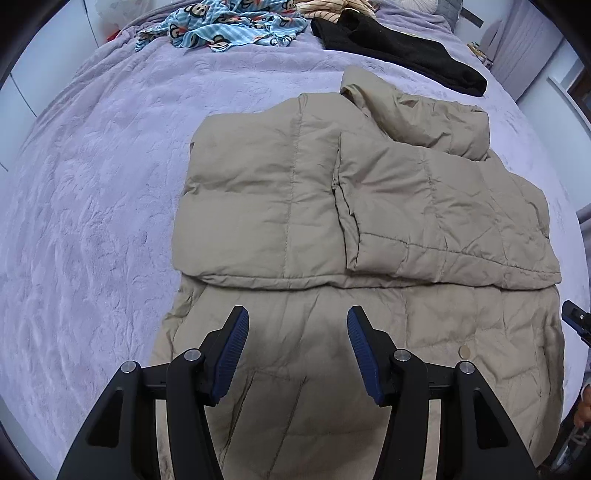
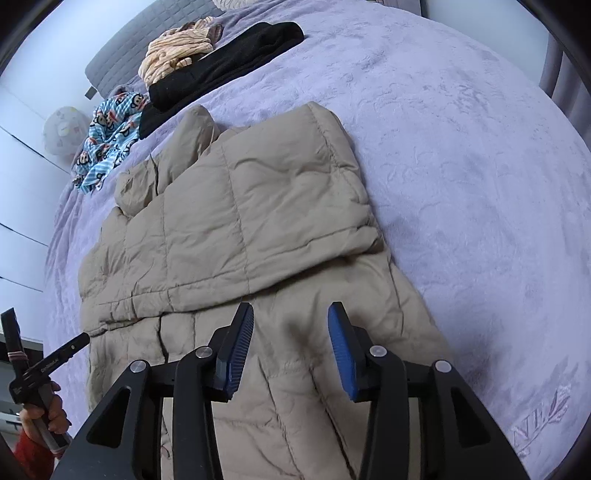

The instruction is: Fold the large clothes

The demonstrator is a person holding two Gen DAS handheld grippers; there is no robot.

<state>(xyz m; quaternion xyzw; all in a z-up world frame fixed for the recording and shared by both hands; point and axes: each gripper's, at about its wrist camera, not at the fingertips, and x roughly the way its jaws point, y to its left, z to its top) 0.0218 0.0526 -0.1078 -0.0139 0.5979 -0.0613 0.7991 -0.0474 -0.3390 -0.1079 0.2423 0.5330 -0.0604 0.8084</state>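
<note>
We are hovering both grippers over the near half of one beige puffer jacket [image 1: 295,206], which is lying flat on the lavender bedspread [image 1: 92,221], its upper part already folded down over the body. Our left gripper [image 1: 297,325] is hanging with its jaws spread wide, nothing between them, just above the near hem area. Our right gripper [image 2: 291,321] is doing the same on the right side, jaws apart and gripping nothing.

We are judging this jacket as light but bulky: soft, puffy quilting that squashes under the pads and springs back, with a smooth shell that could slip. So we are thinking the near hem corners are the place to pinch, taking a deep bite through the padding.

Counting now: one jacket in hand, two grippers, and at the far end of the bed one blue monkey-print garment [image 1: 221,27], one black garment [image 1: 399,48] and what is probably one cream striped piece [image 2: 177,51], though it is bunched and hard to read. One small round button [image 1: 464,352] is showing near the right edge.
</note>
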